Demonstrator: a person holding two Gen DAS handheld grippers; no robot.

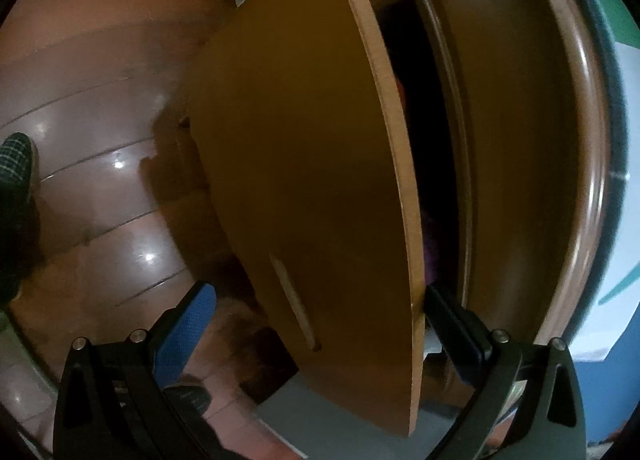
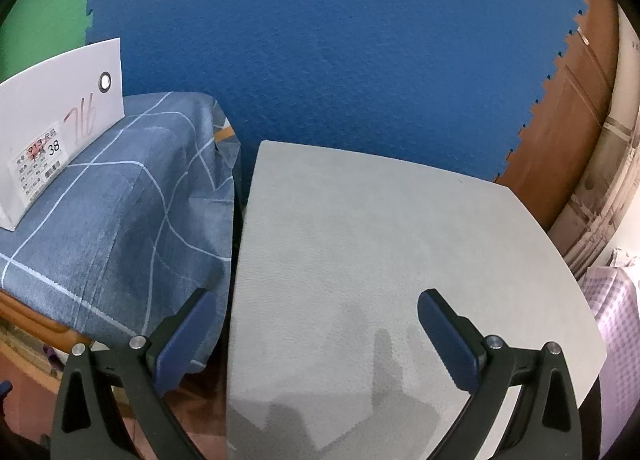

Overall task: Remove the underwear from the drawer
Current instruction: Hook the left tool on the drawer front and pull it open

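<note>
A gray worktop (image 2: 360,240) sits on the right with nothing on it. On its left, a bed (image 2: 120,196) in a blue checked sheet holds a white box (image 2: 52,120).

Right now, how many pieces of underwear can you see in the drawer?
0 that I can make out. The drawer is only open a crack, and the gap behind its front panel is dark. A faint purple patch low down may be fabric; more may be hidden inside.

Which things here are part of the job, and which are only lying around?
For the job: drawer front; left hand-held gripper, open astride its edge.
Lying around: grey pad; white box; blue checked cloth; slipper.
</note>
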